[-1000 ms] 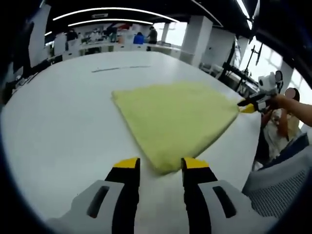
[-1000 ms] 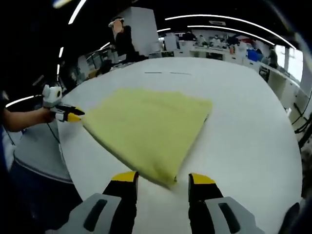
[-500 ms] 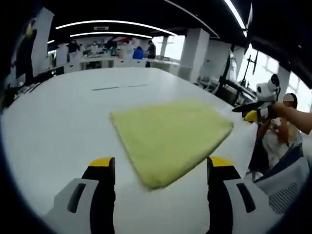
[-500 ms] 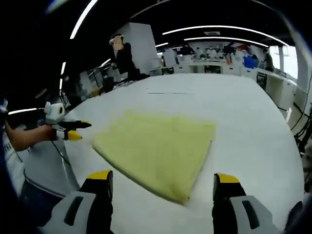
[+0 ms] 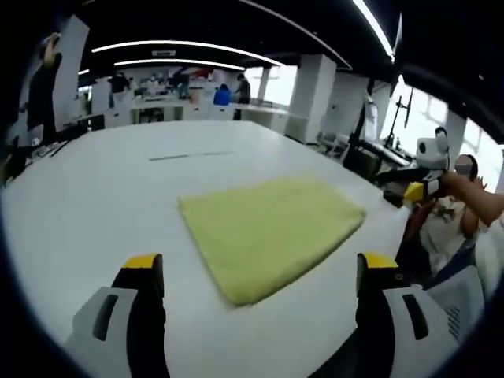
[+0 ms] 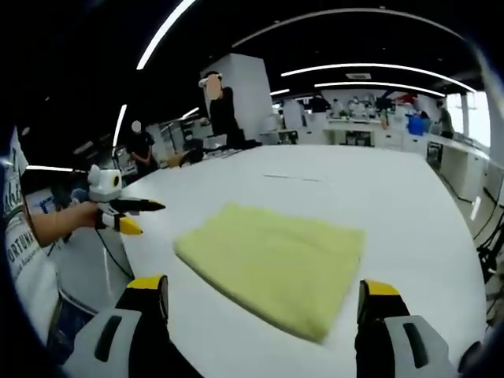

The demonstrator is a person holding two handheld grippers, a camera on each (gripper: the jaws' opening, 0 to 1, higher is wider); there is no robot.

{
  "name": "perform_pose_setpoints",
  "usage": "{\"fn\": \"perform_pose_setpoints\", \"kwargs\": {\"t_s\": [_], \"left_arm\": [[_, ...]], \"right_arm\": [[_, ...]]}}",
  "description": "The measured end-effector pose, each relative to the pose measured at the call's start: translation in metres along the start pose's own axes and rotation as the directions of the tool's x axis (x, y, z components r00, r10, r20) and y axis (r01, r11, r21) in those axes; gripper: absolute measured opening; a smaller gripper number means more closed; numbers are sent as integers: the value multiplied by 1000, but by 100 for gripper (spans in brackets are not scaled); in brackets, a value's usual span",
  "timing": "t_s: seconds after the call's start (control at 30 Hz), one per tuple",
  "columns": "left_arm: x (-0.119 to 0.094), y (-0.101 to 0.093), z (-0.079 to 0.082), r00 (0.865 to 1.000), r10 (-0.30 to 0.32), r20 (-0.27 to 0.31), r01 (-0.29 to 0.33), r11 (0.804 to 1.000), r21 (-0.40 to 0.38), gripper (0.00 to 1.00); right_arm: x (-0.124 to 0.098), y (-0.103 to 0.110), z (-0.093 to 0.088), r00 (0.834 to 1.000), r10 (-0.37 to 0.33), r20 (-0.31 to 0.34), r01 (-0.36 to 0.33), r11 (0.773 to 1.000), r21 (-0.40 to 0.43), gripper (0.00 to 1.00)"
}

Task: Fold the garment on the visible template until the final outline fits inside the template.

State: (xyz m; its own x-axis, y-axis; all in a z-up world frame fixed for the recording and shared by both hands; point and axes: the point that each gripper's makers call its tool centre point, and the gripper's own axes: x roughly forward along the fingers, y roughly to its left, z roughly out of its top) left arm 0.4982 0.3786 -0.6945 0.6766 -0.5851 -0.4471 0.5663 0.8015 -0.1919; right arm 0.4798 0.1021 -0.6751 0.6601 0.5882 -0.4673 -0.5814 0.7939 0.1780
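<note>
The left hand-held gripper (image 5: 260, 272) hangs with its 2 jaws spread wide and empty, above the near edge of the white tabletop (image 5: 94, 197). The right hand-held gripper (image 6: 264, 295) is equally wide. Between them, the folded yellow garment (image 5: 268, 228) lies flat on the tabletop.

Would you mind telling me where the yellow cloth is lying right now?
The yellow cloth lies folded flat on the white table, ahead of the open left tongs in the left gripper view and ahead of the open right tongs, touched by neither.
</note>
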Motion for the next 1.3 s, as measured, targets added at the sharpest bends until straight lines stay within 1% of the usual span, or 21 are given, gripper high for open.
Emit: {"fn": "perform_pose_setpoints", "kwargs": {"t_s": [0.1, 0.13, 0.2, 0.3, 0.43, 0.5, 0.57, 0.63, 0.67, 0.73, 0.87, 0.97, 1.03, 1.17, 1.3], "left_arm": [[-2, -4, 0, 1000, -5, -14, 5, 999, 33, 99], [-3, -6, 0, 1000, -9, -14, 10, 999, 52, 99], [-4, -8, 2, 1000, -10, -8, 10, 998, 66, 99], [-7, -7, 8, 1000, 4, 17, -5, 997, 73, 99], [-9, -5, 8, 1000, 17, 26, -19, 998, 67, 99], [-9, -5, 7, 999, 20, 25, -22, 998, 62, 99], [-9, -7, 4, 1000, 10, 16, -11, 998, 58, 99], [-10, -8, 2, 1000, 5, 3, -5, 998, 70, 97], [-10, -7, 1, 1000, 12, -2, -12, 997, 82, 97], [-11, -5, 2, 1000, 28, 1, -28, 996, 89, 97], [-13, -3, 1, 999, 41, 10, -42, 996, 76, 97], [-14, -3, -1, 999, 40, 7, -41, 997, 66, 97], [-14, -3, -3, 999, 41, 1, -41, 997, 69, 97], [-15, -4, -2, 999, 35, 6, -36, 997, 74, 97], [-15, -3, -4, 999, 39, -9, -38, 995, 92, 98]], "right_arm": [[-3, 3, 3, 1000, 1, 8, 0, 1000, -18, 99], [-4, 4, 4, 1000, -1, 14, 1, 1000, -25, 99], [-6, 8, 8, 999, 3, 35, -2, 999, -35, 99], [-7, 12, 11, 999, 8, 54, -6, 999, -38, 99], [-6, 14, 12, 998, 8, 65, -5, 999, -43, 99], [-5, 14, 10, 998, 9, 64, -6, 999, -41, 99], [-4, 14, 9, 998, 7, 63, -4, 999, -46, 99], [-4, 13, 7, 998, 7, 58, -4, 999, -47, 99], [-3, 13, 6, 998, 4, 57, -2, 999, -45, 99], [-3, 12, 4, 998, 1, 58, 2, 999, -44, 99], [-4, 14, 3, 998, 5, 58, -2, 999, -45, 99], [-4, 13, 1, 999, 0, 51, 2, 999, -49, 98], [-4, 13, 1, 999, -3, 48, 5, 999, -52, 98], [-5, 12, -1, 999, -8, 43, 10, 998, -55, 97], [-5, 12, -2, 999, -10, 41, 12, 999, -53, 97]]}}
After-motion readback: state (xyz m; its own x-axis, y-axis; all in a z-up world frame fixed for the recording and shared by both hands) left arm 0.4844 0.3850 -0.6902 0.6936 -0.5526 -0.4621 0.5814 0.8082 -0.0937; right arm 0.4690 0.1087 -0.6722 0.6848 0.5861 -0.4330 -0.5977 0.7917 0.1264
